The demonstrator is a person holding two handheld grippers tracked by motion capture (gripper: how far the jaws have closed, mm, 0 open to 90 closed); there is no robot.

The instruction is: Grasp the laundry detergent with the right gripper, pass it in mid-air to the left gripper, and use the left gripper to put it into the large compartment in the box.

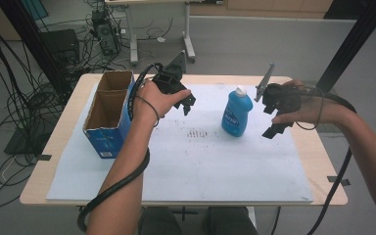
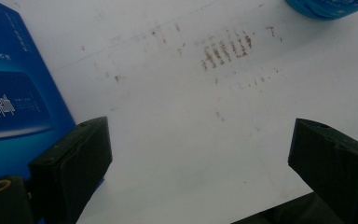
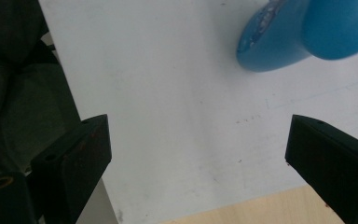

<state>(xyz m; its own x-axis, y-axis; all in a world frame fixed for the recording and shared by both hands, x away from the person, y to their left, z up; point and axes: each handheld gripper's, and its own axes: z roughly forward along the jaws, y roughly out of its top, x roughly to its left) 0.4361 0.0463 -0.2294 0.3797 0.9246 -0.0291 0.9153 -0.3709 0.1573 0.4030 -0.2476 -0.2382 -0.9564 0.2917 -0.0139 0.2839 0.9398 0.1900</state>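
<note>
High view: a blue plastic bottle stands between both wide-spread grippers, left gripper and right gripper; an open blue cardboard box sits left on the surface.

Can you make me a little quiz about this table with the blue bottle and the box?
1. True or false: the bottle lies on its side.
2. Which gripper is nearer the box? A) left gripper B) right gripper
3. Fill in: the bottle's cap is ____ in colour.

Key: 1 false, it stands upright on the white sheet. 2 A. 3 white.
</note>
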